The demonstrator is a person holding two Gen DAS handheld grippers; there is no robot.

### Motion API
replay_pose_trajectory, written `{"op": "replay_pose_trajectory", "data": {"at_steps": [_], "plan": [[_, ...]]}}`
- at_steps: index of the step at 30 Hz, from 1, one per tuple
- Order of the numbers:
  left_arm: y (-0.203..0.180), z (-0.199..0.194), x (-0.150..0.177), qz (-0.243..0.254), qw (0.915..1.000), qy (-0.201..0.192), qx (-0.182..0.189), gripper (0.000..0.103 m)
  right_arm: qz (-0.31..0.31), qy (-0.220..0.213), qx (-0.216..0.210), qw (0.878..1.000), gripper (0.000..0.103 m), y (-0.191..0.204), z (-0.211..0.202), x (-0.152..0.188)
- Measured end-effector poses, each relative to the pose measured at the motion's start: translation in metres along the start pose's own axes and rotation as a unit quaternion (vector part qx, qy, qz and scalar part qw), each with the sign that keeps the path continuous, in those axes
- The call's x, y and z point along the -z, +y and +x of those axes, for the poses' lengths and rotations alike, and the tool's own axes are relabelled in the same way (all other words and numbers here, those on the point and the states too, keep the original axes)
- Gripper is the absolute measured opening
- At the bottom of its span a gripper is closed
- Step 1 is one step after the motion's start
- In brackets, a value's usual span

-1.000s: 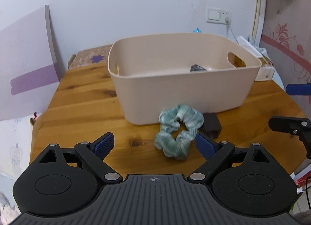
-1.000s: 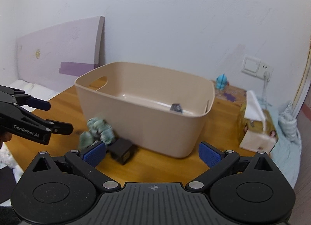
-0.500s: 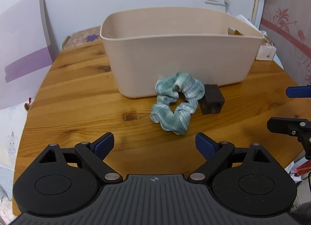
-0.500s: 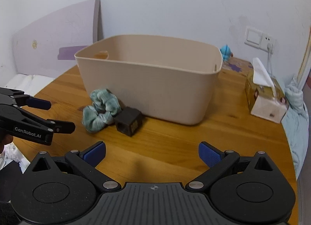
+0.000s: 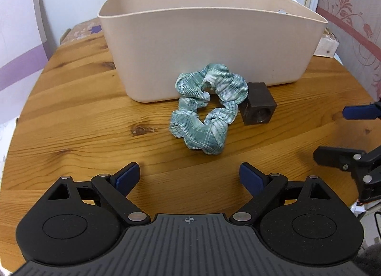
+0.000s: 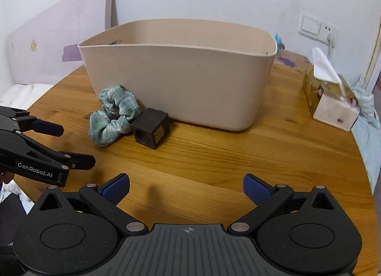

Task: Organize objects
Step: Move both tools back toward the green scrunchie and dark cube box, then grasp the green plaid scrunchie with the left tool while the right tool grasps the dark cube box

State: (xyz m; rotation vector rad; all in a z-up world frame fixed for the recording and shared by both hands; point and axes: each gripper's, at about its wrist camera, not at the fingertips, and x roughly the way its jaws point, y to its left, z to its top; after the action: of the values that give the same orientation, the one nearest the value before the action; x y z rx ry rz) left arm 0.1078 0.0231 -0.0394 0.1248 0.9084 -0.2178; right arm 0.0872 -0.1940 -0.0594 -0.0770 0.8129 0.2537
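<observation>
Scrunchie (image 5: 207, 111), green plaid: on wooden table (image 5: 71, 118), leaning against the front wall of beige bin (image 5: 209, 45). Dark cube (image 5: 258, 107): touching scrunchie's right side, just before the bin. Left gripper (image 5: 190, 177): jaws wide apart, empty. Right gripper (image 6: 187, 189): jaws wide apart, empty. Tissue box (image 6: 331, 102): far right.

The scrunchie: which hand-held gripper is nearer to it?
Left. The left hand-held gripper faces the scrunchie head-on, open. The right hand-held gripper, open too, sits off to its right, nearer the cube.
</observation>
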Motion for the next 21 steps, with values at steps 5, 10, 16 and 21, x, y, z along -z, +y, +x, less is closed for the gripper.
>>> {"op": "replay_pose_trajectory", "data": {"at_steps": [5, 10, 16, 21], "plan": [[0.002, 0.005, -0.002, 0.000, 1.0000, 0.001, 0.003, 0.093, 0.010, 0.009, -0.014, 1.000, 0.103, 0.000, 0.008, -0.001], [0.004, 0.011, -0.005, 0.001, 1.0000, 0.006, 0.003, 0.103, 0.010, 0.019, -0.028, 0.999, 0.103, 0.003, 0.018, -0.003], [0.008, 0.018, -0.014, -0.006, 0.9999, 0.016, 0.000, 0.103, -0.005, 0.016, -0.022, 1.000, 0.103, 0.009, 0.026, -0.005], [0.012, 0.024, -0.021, -0.001, 1.0000, 0.005, 0.004, 0.103, -0.015, 0.021, -0.020, 0.999, 0.103, 0.015, 0.033, -0.006]]}}
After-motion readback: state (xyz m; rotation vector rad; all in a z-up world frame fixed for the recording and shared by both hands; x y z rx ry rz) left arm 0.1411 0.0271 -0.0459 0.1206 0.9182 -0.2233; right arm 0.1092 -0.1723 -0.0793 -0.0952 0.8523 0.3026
